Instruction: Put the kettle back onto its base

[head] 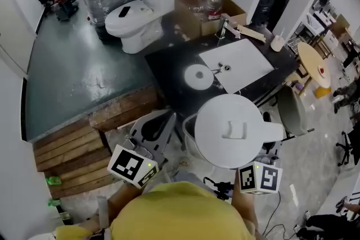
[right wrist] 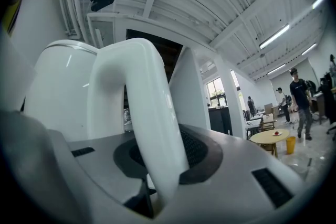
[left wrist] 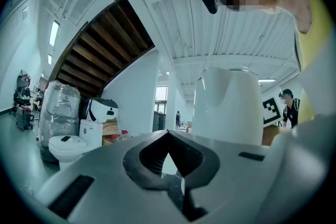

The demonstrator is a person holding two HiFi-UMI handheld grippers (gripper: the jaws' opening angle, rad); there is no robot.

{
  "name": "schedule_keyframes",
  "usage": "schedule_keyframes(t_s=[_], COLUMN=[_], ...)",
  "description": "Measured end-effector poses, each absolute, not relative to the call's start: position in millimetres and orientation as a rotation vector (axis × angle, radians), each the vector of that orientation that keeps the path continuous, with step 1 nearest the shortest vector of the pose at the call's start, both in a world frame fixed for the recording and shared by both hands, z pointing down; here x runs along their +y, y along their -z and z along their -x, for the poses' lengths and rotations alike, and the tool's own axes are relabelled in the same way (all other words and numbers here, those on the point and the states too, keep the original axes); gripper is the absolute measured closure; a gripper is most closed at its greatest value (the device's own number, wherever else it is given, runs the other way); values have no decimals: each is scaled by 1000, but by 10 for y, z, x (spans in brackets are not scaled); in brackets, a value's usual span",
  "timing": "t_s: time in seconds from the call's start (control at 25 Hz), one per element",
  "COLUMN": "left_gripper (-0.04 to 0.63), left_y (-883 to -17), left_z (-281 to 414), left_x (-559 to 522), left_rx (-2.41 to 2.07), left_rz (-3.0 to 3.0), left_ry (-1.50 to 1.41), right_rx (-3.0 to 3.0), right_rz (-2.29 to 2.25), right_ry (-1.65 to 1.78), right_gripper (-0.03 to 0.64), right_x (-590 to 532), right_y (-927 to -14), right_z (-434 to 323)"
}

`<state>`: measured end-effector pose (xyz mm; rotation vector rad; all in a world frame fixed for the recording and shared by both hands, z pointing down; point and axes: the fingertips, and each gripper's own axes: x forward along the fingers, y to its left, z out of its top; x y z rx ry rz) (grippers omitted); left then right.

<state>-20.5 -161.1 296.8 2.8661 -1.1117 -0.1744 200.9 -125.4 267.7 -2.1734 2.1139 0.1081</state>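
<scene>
The right hand-held gripper (right wrist: pixel 157 165) clamps the white plastic kettle's (head: pixel 236 129) handle (right wrist: pixel 139 92), upright for its far round white base (head: pixel 198 77); the left hand-held gripper (left wrist: pixel 168 135) is closed, empty.

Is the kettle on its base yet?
No, the kettle hangs from the right gripper, apart from the bare round base on the black counter.

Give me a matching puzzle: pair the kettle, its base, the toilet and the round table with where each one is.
1 kettle
2 base
3 toilet
4 round table

A on the black counter beside the sink
B on the green floor
C in the right gripper, by its handle
D far right, on the pale floor

Pairs: 1-C, 2-A, 3-B, 4-D
</scene>
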Motion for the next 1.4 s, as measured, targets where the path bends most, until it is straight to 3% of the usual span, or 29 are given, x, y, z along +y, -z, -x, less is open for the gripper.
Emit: schedule_keyframes(t_s=[1.4], left_gripper=[591], left_y=[-3076], left_z=[-371], left_x=[-2976], left_rx=[-1024], left_rz=[-2897], left_ry=[71], right_rx=[2171], right_rz=[2108], right_ry=[-49], right_gripper=[526], right_x=[-3036], right_y=[-2865], right_z=[-2410])
